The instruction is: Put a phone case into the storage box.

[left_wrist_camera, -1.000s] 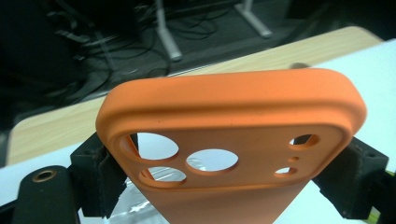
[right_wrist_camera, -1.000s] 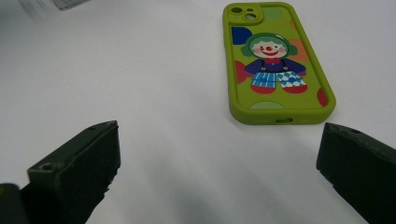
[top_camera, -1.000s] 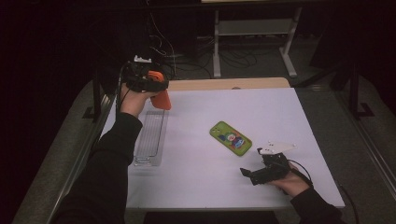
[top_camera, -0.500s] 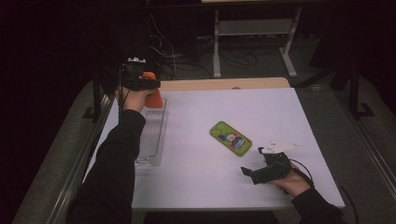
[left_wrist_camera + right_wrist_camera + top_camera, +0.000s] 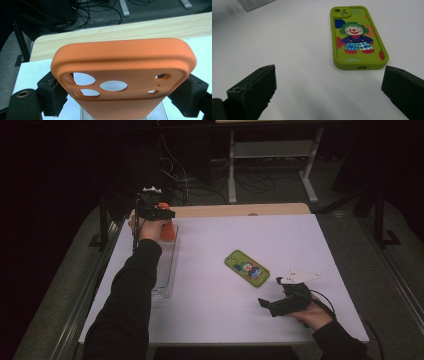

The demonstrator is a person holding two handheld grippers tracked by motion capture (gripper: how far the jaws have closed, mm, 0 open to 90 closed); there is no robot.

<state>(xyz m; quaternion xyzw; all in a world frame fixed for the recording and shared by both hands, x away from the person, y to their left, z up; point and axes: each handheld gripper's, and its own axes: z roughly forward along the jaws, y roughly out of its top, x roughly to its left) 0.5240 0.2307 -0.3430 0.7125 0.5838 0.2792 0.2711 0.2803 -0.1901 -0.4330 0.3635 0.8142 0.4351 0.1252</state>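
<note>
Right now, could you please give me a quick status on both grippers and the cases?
Left gripper shut on orange case, above clear tray. Right gripper open, short of green case. Nothing between.

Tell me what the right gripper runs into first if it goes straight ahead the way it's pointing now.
Probably the green phone case with the clown picture. It lies flat on the white table ahead of the open right gripper, a little toward one jaw, with bare table between. How far is unclear.
</note>
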